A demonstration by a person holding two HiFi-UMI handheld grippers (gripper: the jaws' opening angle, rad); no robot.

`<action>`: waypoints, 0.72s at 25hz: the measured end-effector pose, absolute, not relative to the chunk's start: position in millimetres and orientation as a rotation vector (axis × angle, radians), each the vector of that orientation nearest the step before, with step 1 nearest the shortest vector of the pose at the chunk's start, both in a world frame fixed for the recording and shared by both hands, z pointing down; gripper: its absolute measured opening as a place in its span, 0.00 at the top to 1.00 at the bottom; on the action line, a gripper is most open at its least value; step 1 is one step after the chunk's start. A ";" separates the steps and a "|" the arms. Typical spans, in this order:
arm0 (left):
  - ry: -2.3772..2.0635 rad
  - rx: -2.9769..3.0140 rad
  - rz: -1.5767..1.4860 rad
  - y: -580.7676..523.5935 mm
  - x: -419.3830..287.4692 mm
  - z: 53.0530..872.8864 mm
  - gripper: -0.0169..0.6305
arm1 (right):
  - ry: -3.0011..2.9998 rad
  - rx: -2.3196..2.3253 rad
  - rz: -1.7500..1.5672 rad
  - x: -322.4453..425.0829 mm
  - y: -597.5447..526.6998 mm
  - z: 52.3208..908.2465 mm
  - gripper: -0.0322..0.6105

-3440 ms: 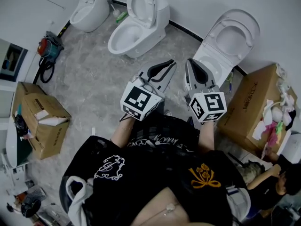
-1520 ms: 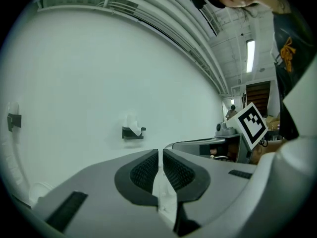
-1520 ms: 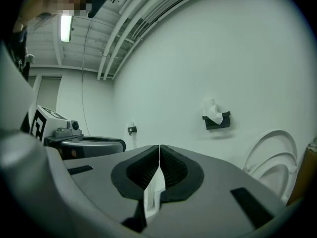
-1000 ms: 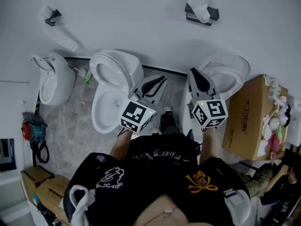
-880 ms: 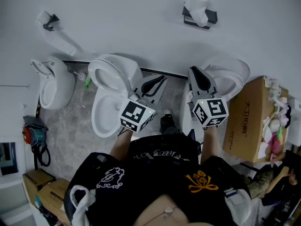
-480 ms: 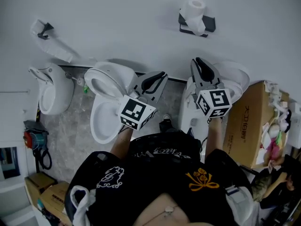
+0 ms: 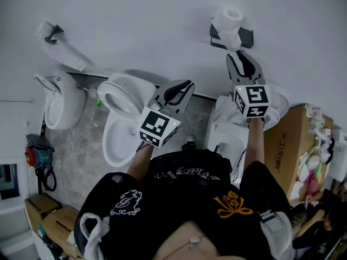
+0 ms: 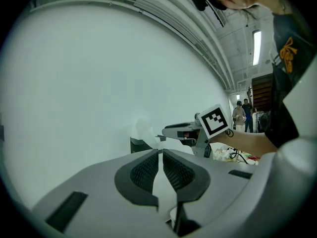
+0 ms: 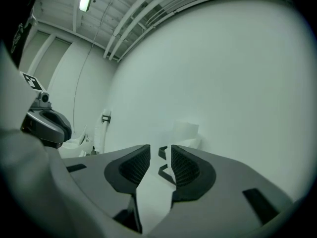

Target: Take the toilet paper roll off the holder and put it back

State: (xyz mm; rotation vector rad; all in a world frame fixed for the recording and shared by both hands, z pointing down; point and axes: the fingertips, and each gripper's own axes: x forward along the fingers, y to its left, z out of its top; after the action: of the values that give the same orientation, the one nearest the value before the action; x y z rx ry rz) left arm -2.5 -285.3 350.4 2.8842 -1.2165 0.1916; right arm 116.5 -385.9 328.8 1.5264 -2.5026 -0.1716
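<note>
The white toilet paper roll (image 7: pixel 227 21) sits on a black wall holder (image 7: pixel 245 37). In the right gripper view the toilet paper roll (image 9: pixel 185 130) is straight ahead, above the jaw tips, with the black holder (image 9: pixel 163 153) showing in the gap. My right gripper (image 7: pixel 242 56) is just below the roll and apart from it. Its jaws have just been opening and stand open, with nothing between them. My left gripper (image 7: pixel 183 85) hangs lower and to the left over a toilet, shut and empty. From the left gripper view, the roll (image 8: pixel 143 130) is ahead and the right gripper (image 8: pixel 161 137) is beside it.
One white toilet (image 7: pixel 122 118) stands below the left gripper, another toilet (image 7: pixel 227 131) under the right arm. A third fixture (image 7: pixel 57 104) is at the far left under a second wall holder (image 7: pixel 51 31). A cardboard box (image 7: pixel 290 140) stands at the right.
Both grippers have moved toward the wall. The right one has gone further, up to just under the roll, has rolled, and its jaws have parted. The left stays shut.
</note>
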 end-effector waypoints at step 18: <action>-1.252 2.848 0.220 -306.2 -4.1 361.9 0.91 | -2.416 1.485 -0.162 138.7 -519.9 317.6 0.34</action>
State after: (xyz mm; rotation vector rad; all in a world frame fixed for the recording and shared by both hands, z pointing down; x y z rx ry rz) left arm -4.1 -306.2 361.9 2.8476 -1.2521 0.2200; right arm 138.7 -519.9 317.6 1.4850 -2.4159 -0.1615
